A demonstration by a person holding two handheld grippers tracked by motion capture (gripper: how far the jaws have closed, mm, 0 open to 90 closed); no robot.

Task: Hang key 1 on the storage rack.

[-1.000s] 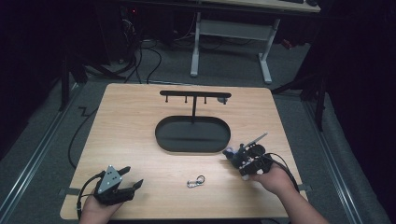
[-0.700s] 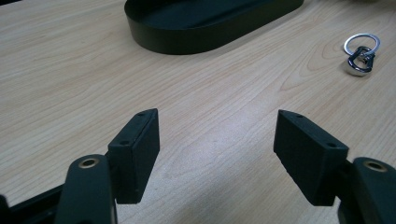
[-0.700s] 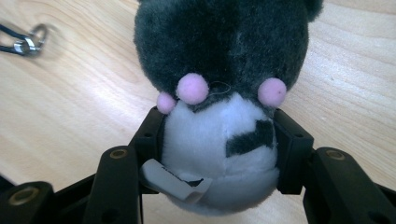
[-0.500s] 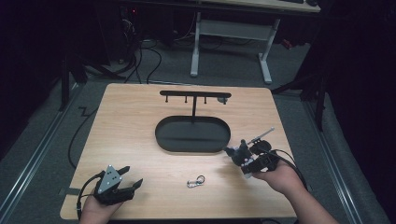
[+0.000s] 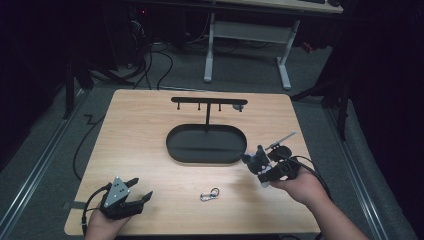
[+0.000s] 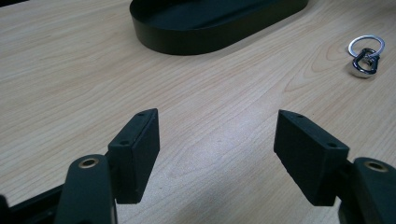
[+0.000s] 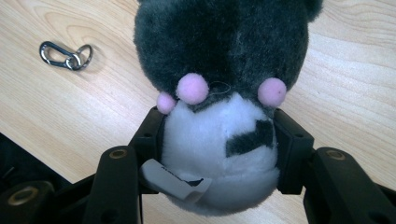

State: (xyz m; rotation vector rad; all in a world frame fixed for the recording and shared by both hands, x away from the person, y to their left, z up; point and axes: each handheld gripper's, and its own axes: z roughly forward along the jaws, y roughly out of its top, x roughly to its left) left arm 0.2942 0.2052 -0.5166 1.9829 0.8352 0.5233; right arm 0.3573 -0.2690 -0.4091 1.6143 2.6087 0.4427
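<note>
Since the earlier frames, the right gripper [image 5: 256, 161] had lifted off the table's near right part and now hung above it, beside the right end of the tray, while the left gripper [image 5: 136, 192] had kept its place at the near left corner. Between the right gripper's jaws sat a small plush toy [image 7: 219, 93], dark grey on the head and back, white on the belly, with three pink pompoms along the line where the two colours met; the pads pressed on both flanks of the white belly, so the toy was gripped firmly, and a grey fabric tag [image 7: 175, 179] stuck out beside the left pad. In the high view the toy [image 5: 255, 159] showed as a dark lump at the gripper's tip, clear of the wood, with the person's right hand [image 5: 300, 186] behind it. The left gripper's jaws stood wide apart with nothing between them, bare wood showing through the gap. A silver carabiner on a key ring [image 5: 209, 194] lay on the table [image 5: 135, 130] between the two grippers, nearer the front edge. Farther back stood the black oval tray [image 5: 206, 144], and from its far side rose a black T-shaped stand [image 5: 208, 102] with small pegs hanging from its crossbar.
</note>
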